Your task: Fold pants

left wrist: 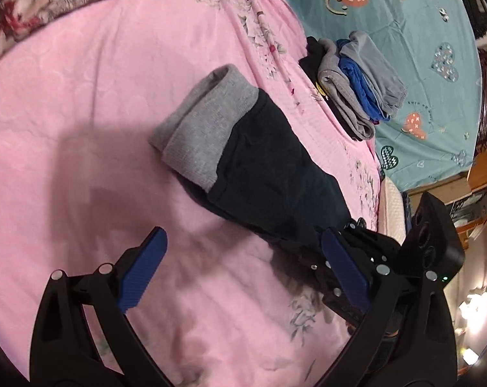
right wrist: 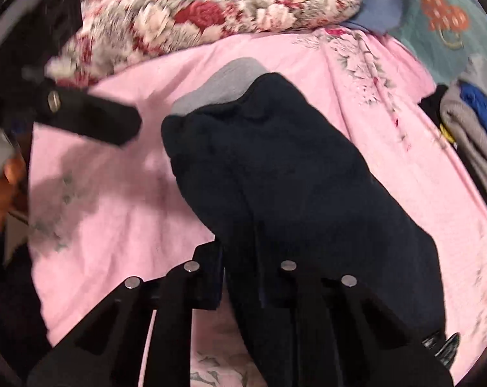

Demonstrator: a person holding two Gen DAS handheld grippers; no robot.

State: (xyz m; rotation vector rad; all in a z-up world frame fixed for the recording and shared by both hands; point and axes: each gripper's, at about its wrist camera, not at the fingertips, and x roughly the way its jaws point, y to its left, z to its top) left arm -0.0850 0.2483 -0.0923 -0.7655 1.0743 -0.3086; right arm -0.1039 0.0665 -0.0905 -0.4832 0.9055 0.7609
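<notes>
Dark navy pants [left wrist: 269, 174] with a grey ribbed waistband [left wrist: 204, 129] lie folded on a pink blanket [left wrist: 82, 103]. My left gripper [left wrist: 243, 254] is open and empty, just short of the near end of the pants. My right gripper [right wrist: 243, 258] is shut on the near end of the pants [right wrist: 291, 177], which drape over its fingers and hide the tips. The right gripper also shows at the lower right of the left wrist view [left wrist: 356, 245]. The left gripper shows at the left of the right wrist view [right wrist: 92, 119].
A stack of folded grey, blue and black clothes [left wrist: 353, 87] lies to the right, at the edge of a teal heart-print sheet [left wrist: 420, 32]. A red floral quilt [right wrist: 211, 9] is bunched at the back. The bed edge and wooden furniture [left wrist: 482, 167] are at the right.
</notes>
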